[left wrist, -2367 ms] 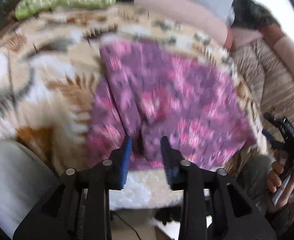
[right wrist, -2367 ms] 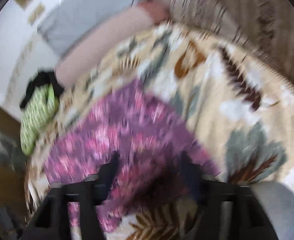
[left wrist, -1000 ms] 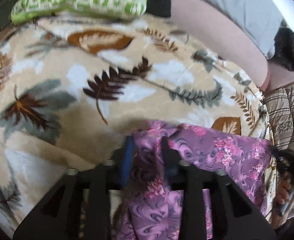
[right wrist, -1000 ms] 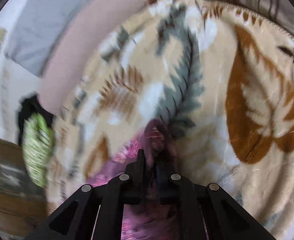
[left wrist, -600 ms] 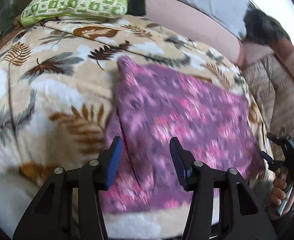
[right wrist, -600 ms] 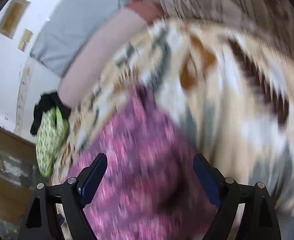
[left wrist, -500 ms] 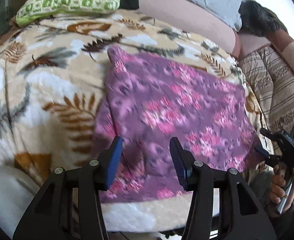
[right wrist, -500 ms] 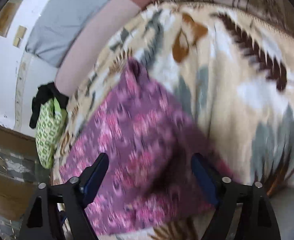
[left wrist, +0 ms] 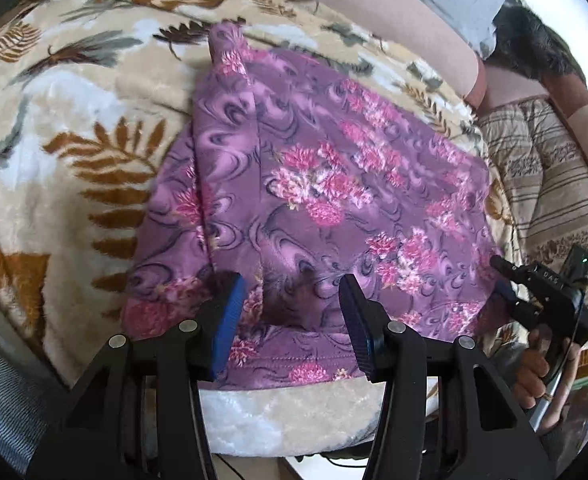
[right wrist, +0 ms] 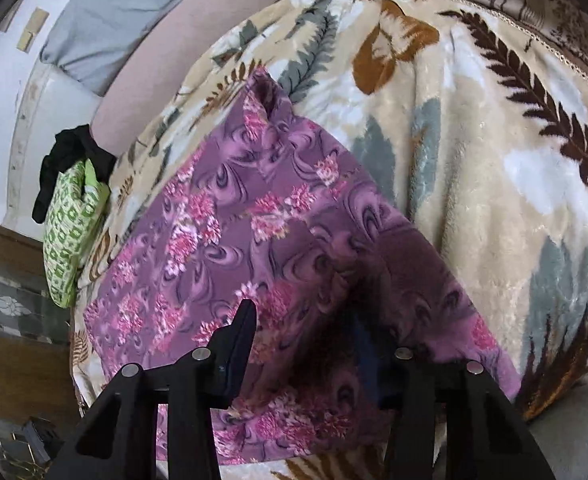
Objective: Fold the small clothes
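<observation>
A purple garment with pink flowers (left wrist: 326, 184) lies folded flat on the leaf-patterned blanket (left wrist: 53, 120). My left gripper (left wrist: 289, 304) hovers over its near edge, open, with a low ridge of cloth between the blue pads (left wrist: 229, 312) and neither pad pressing. In the right wrist view the same garment (right wrist: 229, 232) fills the middle. My right gripper (right wrist: 306, 332) sits over its near right corner with jaws closing; cloth bulges between them and part of the right finger is hidden in shadow. The left wrist view shows the right gripper (left wrist: 506, 280) at that corner, held by a hand (left wrist: 534, 372).
A green patterned pillow (right wrist: 69, 232) with a black cloth (right wrist: 65, 160) lies at the blanket's far end. A grey cushion (right wrist: 125, 12) and a pink sofa back (left wrist: 394, 24) run behind. A striped cover (left wrist: 546, 184) lies to the right. The blanket's near edge drops off below the grippers.
Both grippers let go of the garment's far edge and drew back to its near edge. The garment now lies folded flat. The right jaws stand narrower than half a second ago.
</observation>
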Motion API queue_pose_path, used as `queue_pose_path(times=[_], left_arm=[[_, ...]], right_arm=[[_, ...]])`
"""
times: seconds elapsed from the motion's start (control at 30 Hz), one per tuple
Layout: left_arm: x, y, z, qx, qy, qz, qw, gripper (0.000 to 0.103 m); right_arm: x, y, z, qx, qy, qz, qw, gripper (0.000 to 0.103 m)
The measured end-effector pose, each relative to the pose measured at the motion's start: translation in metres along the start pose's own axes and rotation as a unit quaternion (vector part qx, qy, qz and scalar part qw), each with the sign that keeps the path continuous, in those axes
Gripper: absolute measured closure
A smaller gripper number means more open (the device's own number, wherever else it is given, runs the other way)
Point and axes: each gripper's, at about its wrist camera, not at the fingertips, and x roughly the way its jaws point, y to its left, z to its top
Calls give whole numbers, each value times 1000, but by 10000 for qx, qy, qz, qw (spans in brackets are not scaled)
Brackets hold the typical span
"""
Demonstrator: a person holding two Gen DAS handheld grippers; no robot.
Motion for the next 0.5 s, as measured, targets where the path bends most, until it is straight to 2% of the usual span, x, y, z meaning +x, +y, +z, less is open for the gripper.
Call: queue_pose_path(times=[0.1,0.17,0.2,0.27,0.3,0.37,0.43,0.5], left_arm=[[9,3,3,-44,16,86,10000,65],[7,-2,3,168,-78,357,9992,96],[6,-4,2,263,-88,509,9983,98],[-4,1,0,120,-166,512,9985,103],[-13,3,-1,79,-288,488,9984,103],[-29,8,-4,84,-500,698,9963,103],[-21,21,-4,-57,-325,749,9966,103],[-4,32,-3,-257,52,824,9963,103]], right_arm=[[6,9,-2,-216,68,-280,9994,92],[3,16,-4,-408,-76,-462,9981,97],[-4,19,-5,-489,-240,-499,9973,98],[-22,26,-6,-646,-628,-504,9947,98],[-31,27,-8,-685,-767,-517,9934,98],[-46,25,-13,-729,-904,-560,9917,98],[-41,17,-19,-595,-644,-658,9940,98],[-18,14,-18,-493,-139,-713,9961,98]])
